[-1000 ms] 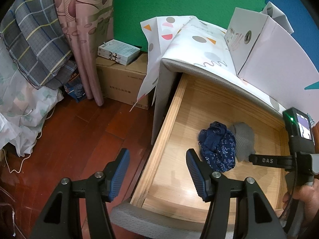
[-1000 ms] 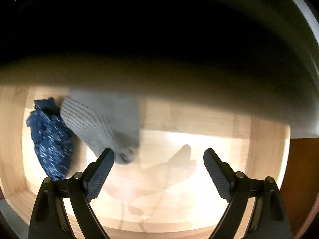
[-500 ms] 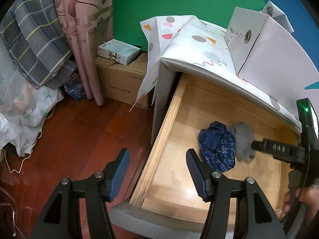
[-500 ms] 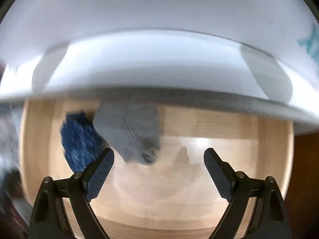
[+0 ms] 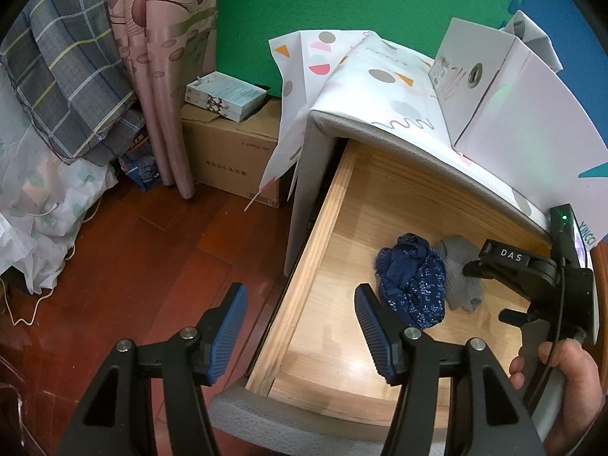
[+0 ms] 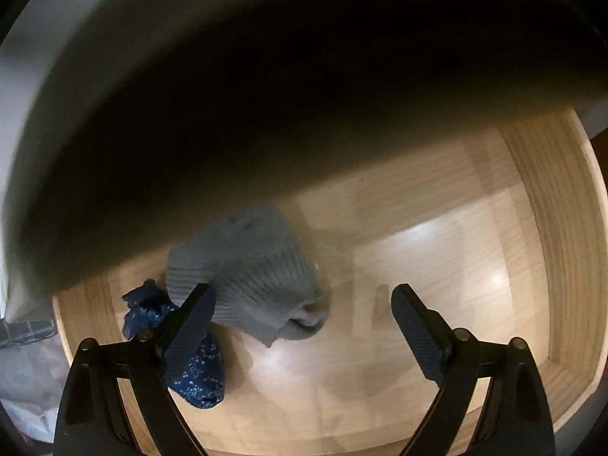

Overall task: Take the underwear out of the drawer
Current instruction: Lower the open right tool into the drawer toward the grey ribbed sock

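I have the drawer [image 5: 304, 266] pulled out, but both the blue [image 5: 412, 285] and grey underwear [image 6: 250, 277] lie untouched on its floor, my right tool [image 6: 300, 319] opening empty above the grey one, my left tool [image 5: 300, 330] half-open, idle.

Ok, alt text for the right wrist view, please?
The right gripper, jaws opening and empty, points down into a wooden drawer above a grey ribbed garment, beside a crumpled navy patterned one.

One drawer [image 5: 300, 285], two garments: one blue [image 5: 412, 281], one grey [image 5: 461, 266]
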The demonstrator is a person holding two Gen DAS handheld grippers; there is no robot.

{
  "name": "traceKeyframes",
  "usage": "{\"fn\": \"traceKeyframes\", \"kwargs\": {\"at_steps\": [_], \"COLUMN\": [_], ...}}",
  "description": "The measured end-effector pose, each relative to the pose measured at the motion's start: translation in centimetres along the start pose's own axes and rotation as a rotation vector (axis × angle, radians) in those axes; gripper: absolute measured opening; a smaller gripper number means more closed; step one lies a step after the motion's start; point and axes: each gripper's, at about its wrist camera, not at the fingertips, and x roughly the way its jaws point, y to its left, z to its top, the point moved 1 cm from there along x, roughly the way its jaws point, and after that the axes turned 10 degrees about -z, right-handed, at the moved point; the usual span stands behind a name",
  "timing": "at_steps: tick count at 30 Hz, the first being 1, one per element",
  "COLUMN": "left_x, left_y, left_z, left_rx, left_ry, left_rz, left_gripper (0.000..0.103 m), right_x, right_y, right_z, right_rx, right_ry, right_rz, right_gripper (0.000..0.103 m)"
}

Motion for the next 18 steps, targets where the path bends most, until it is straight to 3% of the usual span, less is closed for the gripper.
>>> {"fn": "traceKeyframes", "kwargs": {"at_steps": [6, 18], "left_x": [0.0, 0.0], "left_y": [0.1, 0.3], "left_z": [0.1, 0.0], "left_rx": [-0.002, -0.01], "left_ry": [0.001, 0.0], "left_rz": [-0.002, -0.012], "left_gripper": [0.06, 0.06], "right_x": [0.6, 1.0], "right_y": [-1.0, -2.8], "right_z": [-0.2, -1.4], "right_rx": [-0.005, -0.084], "right_ry": [0.016, 0.031], "right_rz": [-0.113, -0.145], "right_gripper": [0.1, 0.099]}}
